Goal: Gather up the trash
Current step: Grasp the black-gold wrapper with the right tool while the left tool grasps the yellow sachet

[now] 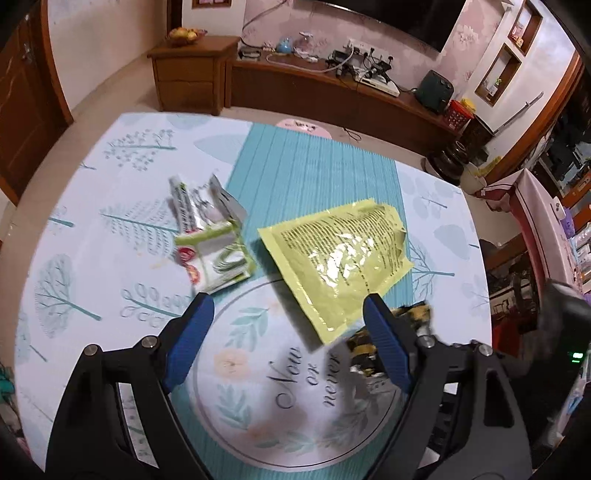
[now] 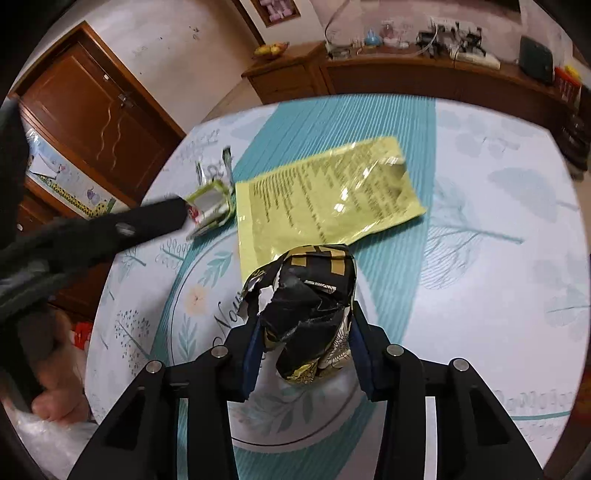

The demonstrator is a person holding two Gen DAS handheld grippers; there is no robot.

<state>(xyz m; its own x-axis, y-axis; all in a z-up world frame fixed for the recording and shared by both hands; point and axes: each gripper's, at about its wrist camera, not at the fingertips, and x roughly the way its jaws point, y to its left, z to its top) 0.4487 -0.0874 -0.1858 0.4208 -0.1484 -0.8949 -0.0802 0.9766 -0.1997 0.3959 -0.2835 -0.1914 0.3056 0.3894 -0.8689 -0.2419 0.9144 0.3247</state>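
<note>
On the table (image 2: 480, 206), just before the yellow packet (image 2: 325, 192), the right gripper (image 2: 304, 343) clamps a black wrapper (image 2: 314, 306). Beside the yellow packet, a green carton (image 1: 218, 254) waits; the left gripper (image 1: 288, 321) gapes wide, empty.

A home living room: wall television (image 1: 391, 18), wooden sideboard (image 1: 317, 88), fruit bowl (image 1: 183, 36).

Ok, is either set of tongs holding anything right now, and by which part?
The right tongs pinch the crumpled black-and-gold wrapper across its lower middle. The left tongs are open over the table, holding nothing.
</note>
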